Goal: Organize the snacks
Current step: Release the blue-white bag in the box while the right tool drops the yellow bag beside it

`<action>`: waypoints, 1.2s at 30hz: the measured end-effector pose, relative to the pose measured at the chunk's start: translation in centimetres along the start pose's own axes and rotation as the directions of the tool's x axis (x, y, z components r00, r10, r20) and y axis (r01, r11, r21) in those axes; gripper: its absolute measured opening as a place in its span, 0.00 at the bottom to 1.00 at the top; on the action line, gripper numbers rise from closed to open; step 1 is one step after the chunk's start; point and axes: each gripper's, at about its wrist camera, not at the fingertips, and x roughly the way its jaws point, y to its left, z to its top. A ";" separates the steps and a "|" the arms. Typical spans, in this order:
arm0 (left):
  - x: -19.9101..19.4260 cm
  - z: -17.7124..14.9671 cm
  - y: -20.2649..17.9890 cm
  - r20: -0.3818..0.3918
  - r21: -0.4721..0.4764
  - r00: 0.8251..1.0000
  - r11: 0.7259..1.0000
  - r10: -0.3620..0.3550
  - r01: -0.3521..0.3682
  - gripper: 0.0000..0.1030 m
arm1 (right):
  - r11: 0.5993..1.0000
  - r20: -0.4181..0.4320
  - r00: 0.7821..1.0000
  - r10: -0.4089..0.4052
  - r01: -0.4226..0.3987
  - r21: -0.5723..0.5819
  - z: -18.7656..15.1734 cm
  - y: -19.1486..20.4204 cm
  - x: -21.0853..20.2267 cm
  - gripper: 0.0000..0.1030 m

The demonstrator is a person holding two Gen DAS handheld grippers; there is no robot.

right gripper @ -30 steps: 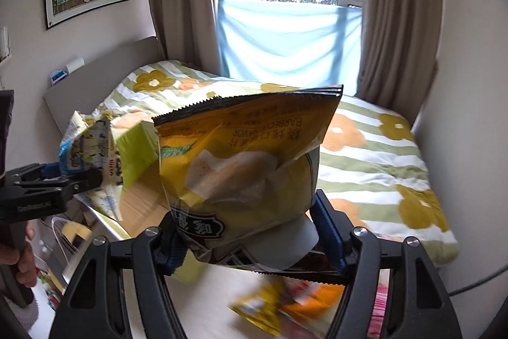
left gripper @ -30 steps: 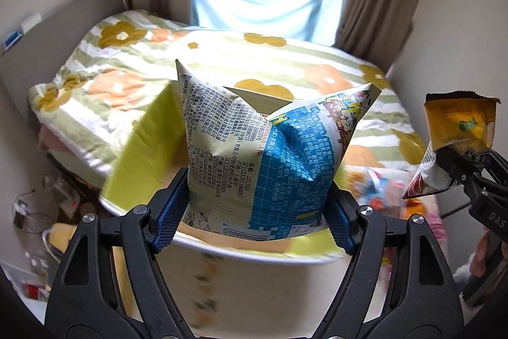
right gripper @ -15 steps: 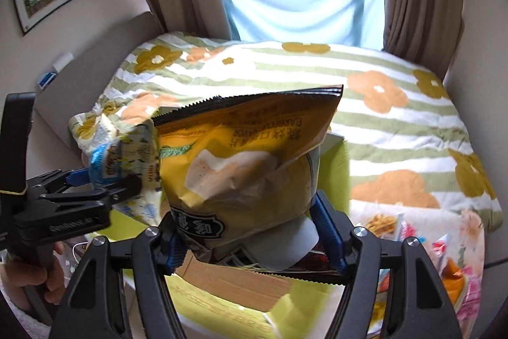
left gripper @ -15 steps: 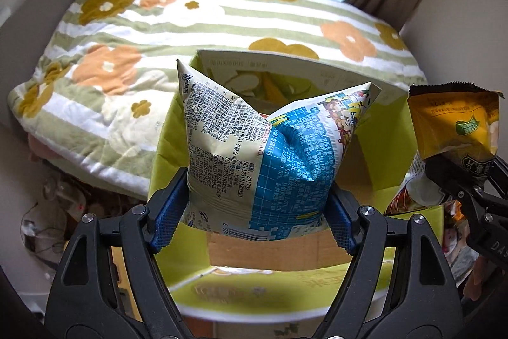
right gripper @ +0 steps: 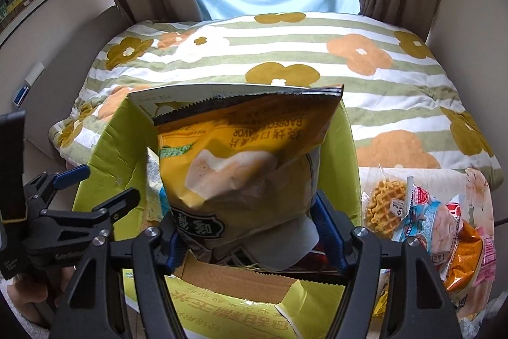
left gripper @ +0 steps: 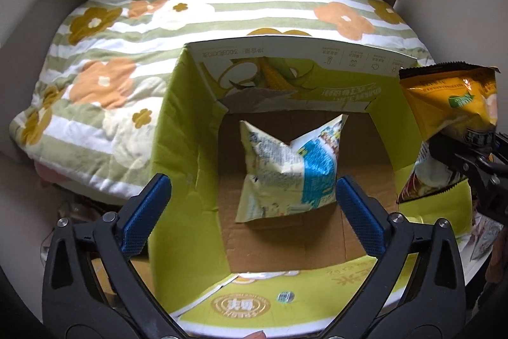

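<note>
Left black two-finger gripper with blue pads [left gripper: 252, 205] hung spread wide above the open lime-green cardboard box [left gripper: 177, 132], clasping nothing. Inside, on the brown box floor, lay the crumpled white-and-blue printed snack bag [left gripper: 290, 170], clear of both pads. Right black gripper [right gripper: 250, 231], poised over the same box [right gripper: 108, 148], pinched the yellow-orange foil chip bag with a black serrated top edge [right gripper: 241, 154] by its lower part. Beside the box, on the right, lay a heap of wrapped snacks with a waffle packet [right gripper: 385, 202]. Behind, a green-striped floral bed quilt [right gripper: 285, 53].
</note>
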 end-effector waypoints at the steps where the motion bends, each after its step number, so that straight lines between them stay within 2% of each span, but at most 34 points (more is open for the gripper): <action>1: -0.3 -0.3 0.2 0.001 -0.006 1.000 1.000 0.004 -0.004 0.99 | 1.000 -0.004 1.000 -0.001 0.001 -0.003 -0.1 0.0 0.1 0.64; 6: -1.3 -1.5 1.3 0.000 -0.048 1.000 0.999 -0.002 0.002 0.99 | 0.999 -0.048 0.998 0.042 -0.042 -0.004 -0.4 0.5 1.3 0.65; 9: -2.2 -2.0 1.5 0.021 -0.065 1.000 0.998 -0.008 0.010 0.99 | 0.999 -0.087 0.996 0.035 -0.035 0.002 -0.6 0.7 1.8 0.68; 11: -2.7 -2.3 1.5 0.029 -0.067 1.000 0.998 0.002 0.000 0.99 | 1.000 -0.082 0.996 0.026 -0.026 0.003 -0.9 0.7 1.8 0.78; 12: -2.8 -2.4 1.4 0.030 -0.066 1.000 0.998 0.002 0.000 0.99 | 1.000 -0.083 0.996 0.028 -0.028 0.002 -1.1 0.8 1.8 0.88; 13: -3.1 -2.5 1.4 0.032 -0.065 0.999 0.998 0.003 -0.001 0.99 | 1.000 -0.086 0.996 0.029 -0.030 -0.001 -1.2 0.8 1.7 0.92; 27: -5.7 -3.6 1.2 0.084 -0.052 0.996 0.999 0.007 -0.003 0.99 | 0.999 -0.073 0.996 0.042 -0.044 -0.023 -2.9 1.6 -0.5 0.93; 33: -6.8 -3.3 -0.8 0.128 -0.004 0.992 1.000 -0.015 0.015 0.99 | 0.998 -0.009 0.999 0.046 -0.046 -0.034 -3.5 1.3 -3.4 0.93; 36: -7.4 -2.9 -2.4 0.147 0.022 0.988 0.999 -0.043 0.040 0.99 | 1.000 0.013 1.000 0.005 -0.005 -0.027 -3.8 0.3 -5.1 0.93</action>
